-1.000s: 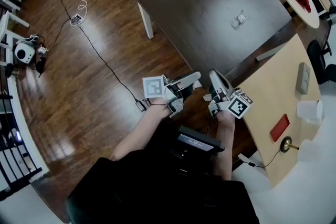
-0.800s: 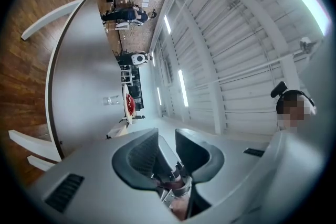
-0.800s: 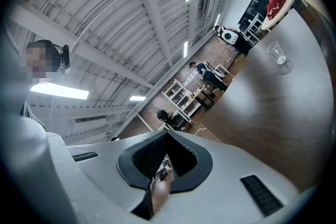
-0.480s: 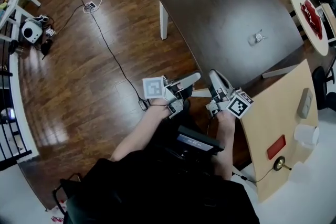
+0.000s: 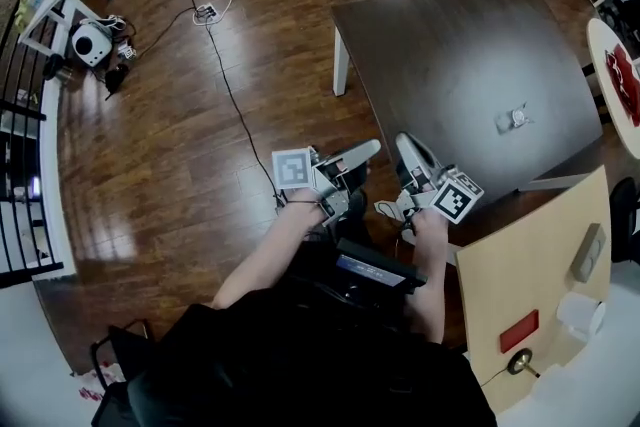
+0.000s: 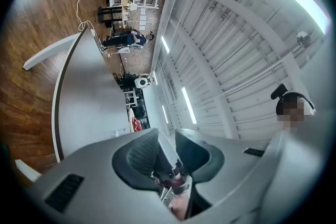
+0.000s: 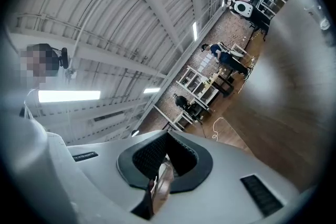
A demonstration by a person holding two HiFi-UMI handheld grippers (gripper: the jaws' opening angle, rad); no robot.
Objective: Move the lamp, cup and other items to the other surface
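The light wooden table (image 5: 520, 265) at the lower right of the head view carries a brass lamp base (image 5: 519, 362), a red flat item (image 5: 519, 330), a white cup (image 5: 582, 313) and a grey block (image 5: 587, 252). A dark table (image 5: 450, 55) stands ahead, with one small pale object (image 5: 514, 118) on it. Both grippers are held side by side above the floor, between me and the dark table. My left gripper (image 5: 372, 151) has its jaws a narrow gap apart and empty (image 6: 167, 136). My right gripper (image 5: 404, 143) is shut with nothing in it (image 7: 167, 139).
A long cable (image 5: 225, 85) runs across the wooden floor from a power strip (image 5: 207, 13). A white device (image 5: 90, 42) sits on the floor by a white stand at the far left. A black railing (image 5: 20, 165) lines the left edge. A round white table (image 5: 620, 65) shows at the right.
The whole view has swung: the dark table has slid right and nearer the middle, and the light table has dropped to the lower right corner. Both grippers keep their place and pose in the view.
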